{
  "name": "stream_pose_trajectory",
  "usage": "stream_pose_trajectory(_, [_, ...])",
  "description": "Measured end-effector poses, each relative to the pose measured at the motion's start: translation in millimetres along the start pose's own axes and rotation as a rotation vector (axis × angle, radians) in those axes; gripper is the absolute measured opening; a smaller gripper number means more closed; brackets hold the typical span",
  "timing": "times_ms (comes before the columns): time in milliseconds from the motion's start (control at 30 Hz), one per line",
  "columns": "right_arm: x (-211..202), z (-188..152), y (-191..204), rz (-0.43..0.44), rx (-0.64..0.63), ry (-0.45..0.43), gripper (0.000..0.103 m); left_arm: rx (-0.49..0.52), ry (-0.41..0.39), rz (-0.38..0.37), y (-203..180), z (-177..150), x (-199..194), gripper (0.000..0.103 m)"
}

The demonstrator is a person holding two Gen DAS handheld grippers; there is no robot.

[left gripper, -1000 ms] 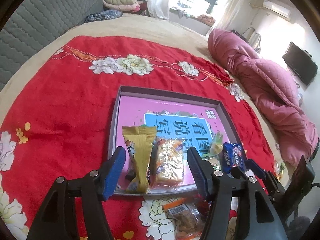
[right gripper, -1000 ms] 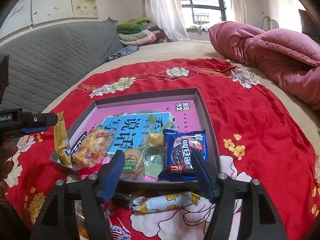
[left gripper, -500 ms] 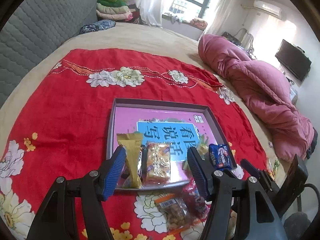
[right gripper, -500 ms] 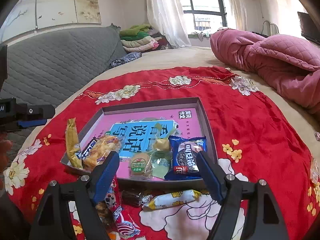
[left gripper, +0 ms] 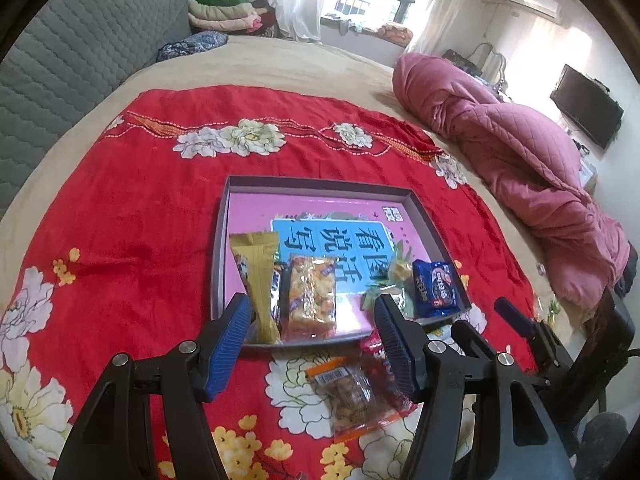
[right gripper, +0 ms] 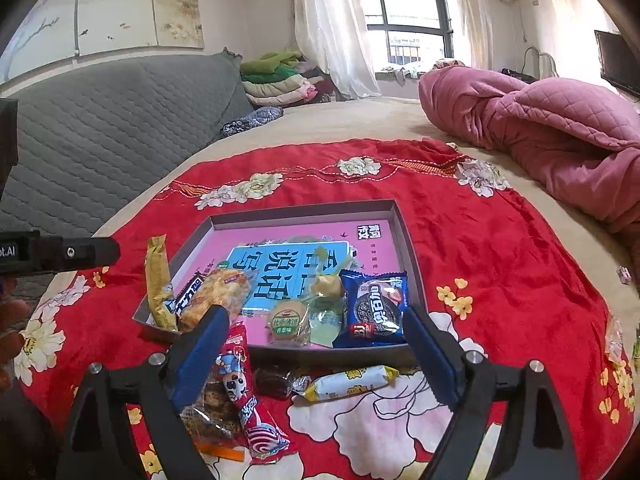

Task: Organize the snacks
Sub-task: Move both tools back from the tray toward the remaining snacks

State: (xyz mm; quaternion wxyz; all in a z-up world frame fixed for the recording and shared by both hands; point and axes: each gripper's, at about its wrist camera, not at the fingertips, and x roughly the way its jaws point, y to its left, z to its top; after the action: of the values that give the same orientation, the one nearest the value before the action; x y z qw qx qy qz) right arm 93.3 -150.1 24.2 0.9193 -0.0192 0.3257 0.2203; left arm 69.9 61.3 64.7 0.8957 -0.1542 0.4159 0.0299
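A grey-rimmed tray (left gripper: 320, 185) (right gripper: 304, 210) with a pink printed floor lies on the red floral cloth. Along its near side sit a gold wrapper (left gripper: 258, 276) (right gripper: 158, 282), an orange cracker pack (left gripper: 312, 294) (right gripper: 218, 292), a round green biscuit (right gripper: 289, 322) and a blue cookie pack (left gripper: 435, 289) (right gripper: 376, 310). In front of the tray lie a clear nut bag (left gripper: 348, 394) (right gripper: 212, 408), a red packet (right gripper: 244, 384), a dark candy (right gripper: 276, 380) and a yellow-white bar (right gripper: 350, 382). My left gripper (left gripper: 310, 318) is open and empty. My right gripper (right gripper: 314, 326) is empty, its jaws opening.
A bunched pink quilt (left gripper: 520, 168) (right gripper: 552, 132) lies to the right on the beige bed. The grey quilted headboard (left gripper: 72, 44) rises at the left, with folded blankets (left gripper: 224, 8) beyond. The left gripper's body (right gripper: 60, 252) juts in at the right wrist view's left edge.
Both grippers have pulled back and up from the tray, so more loose snacks show in front of it. The right gripper's jaws have spread wider; the left jaws kept their gap.
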Motion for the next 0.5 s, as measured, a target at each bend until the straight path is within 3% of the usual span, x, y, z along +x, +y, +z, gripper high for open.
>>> stream_pose_trajectory(500, [-14.8, -8.3, 5.0, -0.038, -0.021, 0.028, 0.089, 0.036, 0.04, 0.026, -7.5, -19.1, -3.4, 0.066])
